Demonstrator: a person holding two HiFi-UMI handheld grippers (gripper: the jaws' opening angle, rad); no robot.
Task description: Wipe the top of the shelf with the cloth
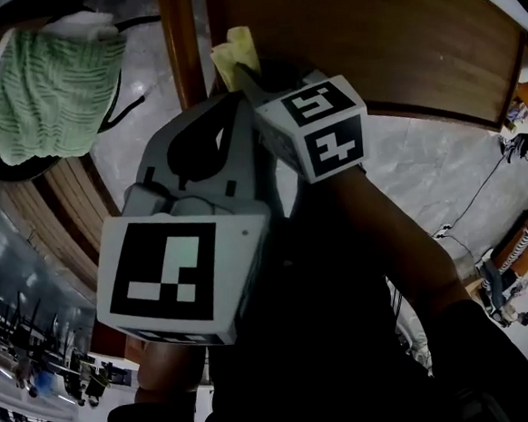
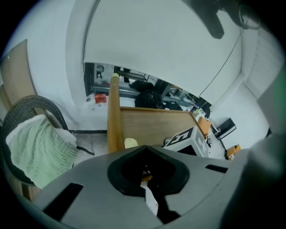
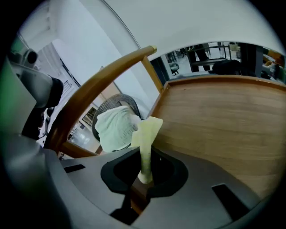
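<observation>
Right gripper [image 3: 144, 178] jaws pinch just a thin twist of cloth [image 3: 147, 132]; friction on the shelf [image 3: 223, 125] could pull it free. Left gripper [image 2: 149, 181] jaws closed, empty.

A thin, pale yellow cloth [image 3: 145, 134] stands bunched into an upright strip at the lower centre of the frame. Its base is pinched in the right gripper [image 3: 144, 178] and its free end flares above. The flat brown wooden shelf top [image 3: 223, 120] fills the right side behind it.
</observation>
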